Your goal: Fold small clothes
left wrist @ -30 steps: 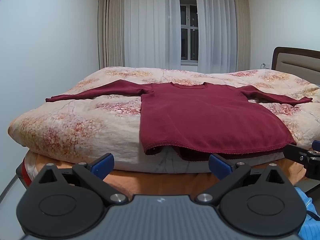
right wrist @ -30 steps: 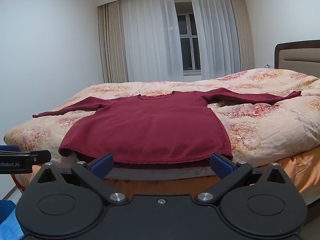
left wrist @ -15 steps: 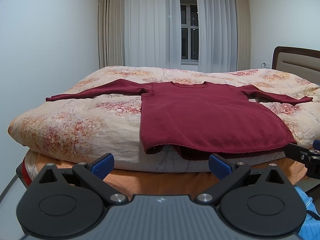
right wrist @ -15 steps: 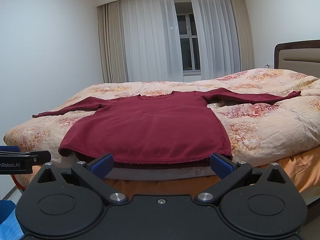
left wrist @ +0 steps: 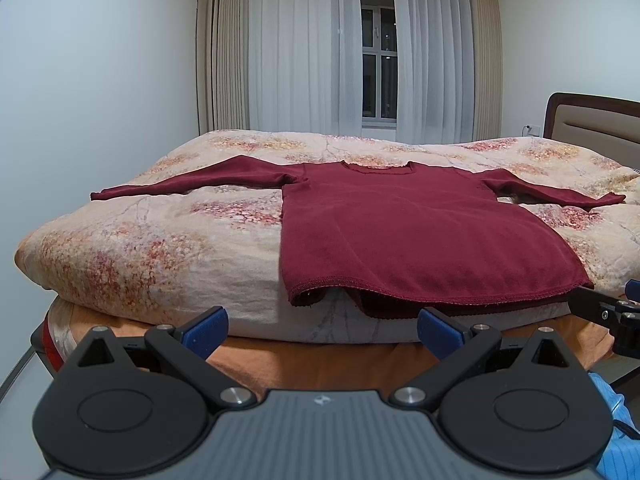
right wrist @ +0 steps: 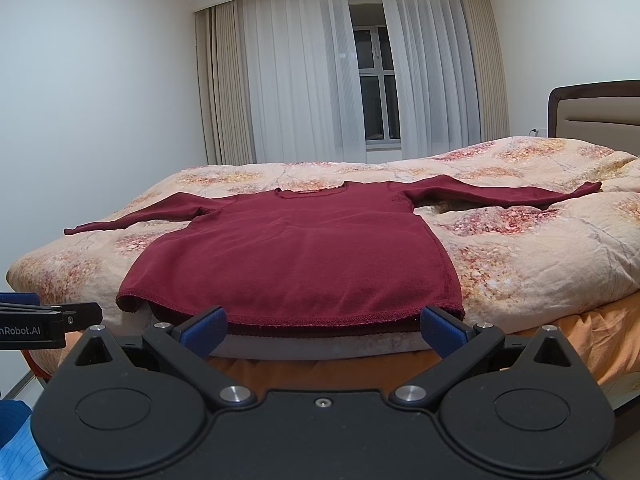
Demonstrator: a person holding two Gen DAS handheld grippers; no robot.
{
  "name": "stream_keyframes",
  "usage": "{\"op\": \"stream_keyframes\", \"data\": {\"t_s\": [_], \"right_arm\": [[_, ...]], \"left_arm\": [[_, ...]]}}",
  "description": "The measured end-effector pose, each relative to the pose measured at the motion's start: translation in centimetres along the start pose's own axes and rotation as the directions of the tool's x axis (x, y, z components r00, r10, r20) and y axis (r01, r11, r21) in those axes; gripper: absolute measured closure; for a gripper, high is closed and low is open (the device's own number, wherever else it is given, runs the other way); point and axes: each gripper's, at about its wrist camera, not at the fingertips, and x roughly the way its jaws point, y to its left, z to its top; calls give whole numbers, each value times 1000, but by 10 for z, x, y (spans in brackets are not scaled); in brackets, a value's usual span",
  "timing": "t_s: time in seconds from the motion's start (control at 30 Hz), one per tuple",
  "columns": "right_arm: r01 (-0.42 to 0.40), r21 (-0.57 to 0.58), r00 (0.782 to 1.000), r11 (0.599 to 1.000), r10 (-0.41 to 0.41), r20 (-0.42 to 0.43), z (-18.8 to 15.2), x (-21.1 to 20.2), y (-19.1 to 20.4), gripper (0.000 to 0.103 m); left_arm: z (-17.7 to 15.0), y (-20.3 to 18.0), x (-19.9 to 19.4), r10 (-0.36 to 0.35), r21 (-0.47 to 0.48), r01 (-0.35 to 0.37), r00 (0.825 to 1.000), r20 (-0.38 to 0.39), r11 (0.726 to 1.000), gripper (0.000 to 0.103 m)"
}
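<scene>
I am holding my left gripper released, jaws spread, off the bed's near edge. The dark red sweater is lying flat on the quilt, hem overhanging that near edge, sleeves spread. My right gripper is gaping too, empty, facing the hem.

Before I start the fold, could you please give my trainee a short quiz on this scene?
1. True or false: the maroon sweater lies flat on the quilt with both sleeves spread out.
2. Which holds cloth? A) left gripper B) right gripper C) neither
3. Fill in: the sweater's hem hangs over the bed's near ____.

Key: 1 true; 2 C, both stand open short of the hem; 3 edge.
</scene>
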Motion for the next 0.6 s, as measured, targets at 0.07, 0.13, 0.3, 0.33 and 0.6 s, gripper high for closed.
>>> {"op": "stream_keyframes", "data": {"t_s": [0.07,0.13,0.3,0.33,0.6], "right_arm": [[-1,-1,1000,1000,1,0,1,1,-1,0],[-1,-3,1000,1000,1,-1,0,1,-1,0],[0,-3,1000,1000,0,-2,0,1,-1,0],[0,-4,1000,1000,0,-2,0,1,-1,0],[0,-5,1000,1000,0,-2,0,0,0,0]], "left_arm": [[0,0,0,0,-2,0,1000,-1,1000,0],[0,0,1,0,-3,0,1000,-2,1000,0],[0,0,1,0,-3,0,1000,-3,1000,0],[0,1,1,0,-3,0,1000,-3,1000,0],[0,0,0,-1,-1,1,1000,-2,1000,0]]}}
